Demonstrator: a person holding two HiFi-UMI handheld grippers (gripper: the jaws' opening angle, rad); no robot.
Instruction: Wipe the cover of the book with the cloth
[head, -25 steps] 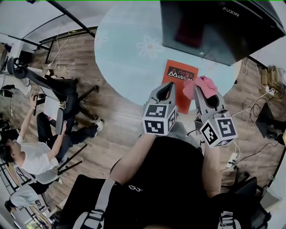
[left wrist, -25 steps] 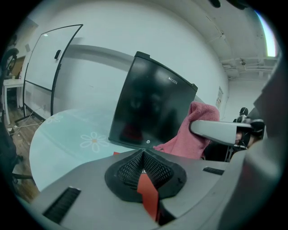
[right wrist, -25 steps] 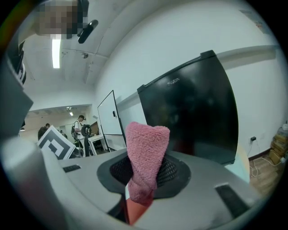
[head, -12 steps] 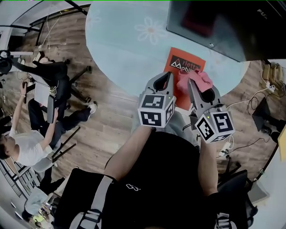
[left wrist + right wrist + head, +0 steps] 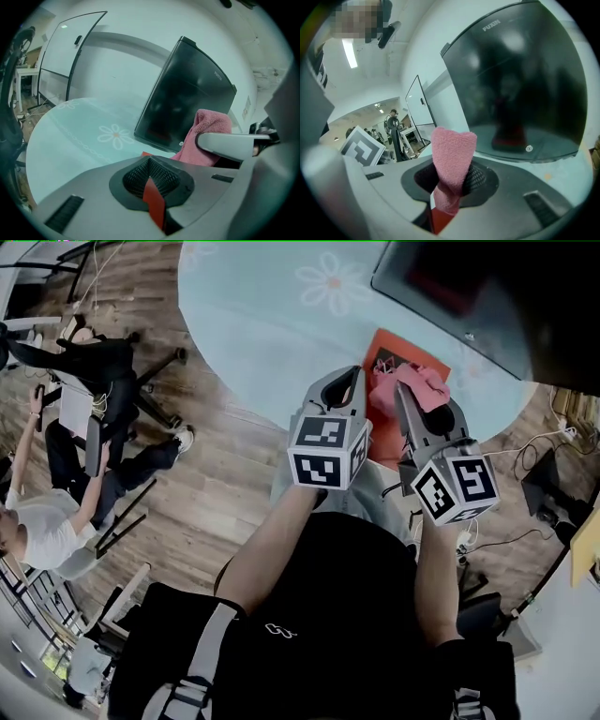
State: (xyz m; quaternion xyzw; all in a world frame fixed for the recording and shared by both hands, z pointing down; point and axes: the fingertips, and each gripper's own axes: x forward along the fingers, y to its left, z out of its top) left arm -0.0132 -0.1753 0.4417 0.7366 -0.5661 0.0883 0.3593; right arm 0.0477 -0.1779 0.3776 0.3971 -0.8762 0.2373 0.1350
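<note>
An orange-red book (image 5: 405, 347) lies on the round pale-blue table (image 5: 272, 324), near its front edge. My right gripper (image 5: 405, 395) is shut on a pink cloth (image 5: 418, 386), which bunches over the near part of the book's cover. In the right gripper view the cloth (image 5: 452, 154) stands up from between the jaws of the right gripper (image 5: 446, 187). My left gripper (image 5: 353, 374) sits at the book's left edge, shut with nothing held. In the left gripper view a red sliver of book (image 5: 154, 201) shows under the left gripper (image 5: 150, 161), and the cloth (image 5: 206, 136) is at right.
A big black case (image 5: 487, 287) stands on the table just behind the book, seen too as a black case (image 5: 520, 79). A seated person (image 5: 47, 531) and an office chair (image 5: 122, 362) are on the wooden floor at left. Cables lie on the floor at right.
Both grippers have moved forward onto the book. The cloth has shifted from the book's right edge to over its cover. The head view has swung, so the table sits higher in the frame.
</note>
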